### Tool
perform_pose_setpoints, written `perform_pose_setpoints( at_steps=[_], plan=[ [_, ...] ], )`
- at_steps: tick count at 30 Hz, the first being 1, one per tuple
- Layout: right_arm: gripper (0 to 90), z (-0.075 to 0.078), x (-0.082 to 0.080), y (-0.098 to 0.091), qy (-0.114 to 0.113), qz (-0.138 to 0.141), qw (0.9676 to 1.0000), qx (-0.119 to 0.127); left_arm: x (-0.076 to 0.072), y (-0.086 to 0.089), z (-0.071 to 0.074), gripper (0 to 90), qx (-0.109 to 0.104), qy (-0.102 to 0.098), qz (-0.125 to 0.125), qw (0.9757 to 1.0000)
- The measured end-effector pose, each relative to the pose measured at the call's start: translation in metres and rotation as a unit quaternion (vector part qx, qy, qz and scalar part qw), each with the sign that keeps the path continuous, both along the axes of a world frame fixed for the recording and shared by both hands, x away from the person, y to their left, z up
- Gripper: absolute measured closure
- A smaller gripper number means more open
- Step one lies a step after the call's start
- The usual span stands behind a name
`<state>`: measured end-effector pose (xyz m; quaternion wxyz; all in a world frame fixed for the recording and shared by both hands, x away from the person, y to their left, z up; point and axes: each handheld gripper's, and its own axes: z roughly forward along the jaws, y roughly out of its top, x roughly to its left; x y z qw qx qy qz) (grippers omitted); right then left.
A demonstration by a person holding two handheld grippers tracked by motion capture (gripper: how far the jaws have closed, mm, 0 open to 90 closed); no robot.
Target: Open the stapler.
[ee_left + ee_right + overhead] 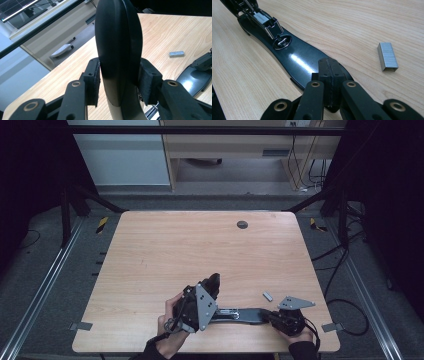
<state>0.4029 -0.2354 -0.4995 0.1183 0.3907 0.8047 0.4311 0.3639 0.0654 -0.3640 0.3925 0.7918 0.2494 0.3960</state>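
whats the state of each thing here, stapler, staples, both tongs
stapler: swung open, base flat on the table, magazine showing
stapler top arm: raised, clamped between the left pads
staple strip: loose on the table beside the base, untouched
left tongs: shut on the top arm
right tongs: shut, pads together, pressing down on the near end of the base
table: bare wood, level

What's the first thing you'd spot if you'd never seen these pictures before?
A black stapler, swung wide open, lies near the front edge of the wooden table. The left tongs squeeze its raised top arm, while the shut right tongs press down on the tip of its flat base. Just right of the base lies a small silver strip of staples.
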Motion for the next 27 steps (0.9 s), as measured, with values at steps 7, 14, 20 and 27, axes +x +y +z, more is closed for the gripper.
perform_pose_setpoints(
  at_steps=[7, 14, 20, 27],
  plan=[
    [90.0, 0.000, 0.000, 0.000, 0.000, 0.000, 1.0000, 0.000, -0.001, 0.009, 0.001, 55.9, -0.010, 0.002, 0.005, 0.9999],
    [90.0, 0.000, 0.000, 0.000, 0.000, -0.001, 1.0000, -0.001, 0.000, 0.016, 0.001, 55.7, -0.020, 0.006, 0.008, 0.9998],
    [90.0, 0.000, 0.000, 0.000, 0.000, 0.000, 1.0000, -0.001, 0.000, 0.020, 0.001, 55.5, -0.026, 0.008, 0.011, 0.9996],
    [90.0, 0.000, 0.000, 0.000, 0.001, 0.000, 1.0000, 0.000, -0.001, 0.025, 0.001, 55.3, -0.032, 0.009, 0.012, 0.9994]
  ],
)
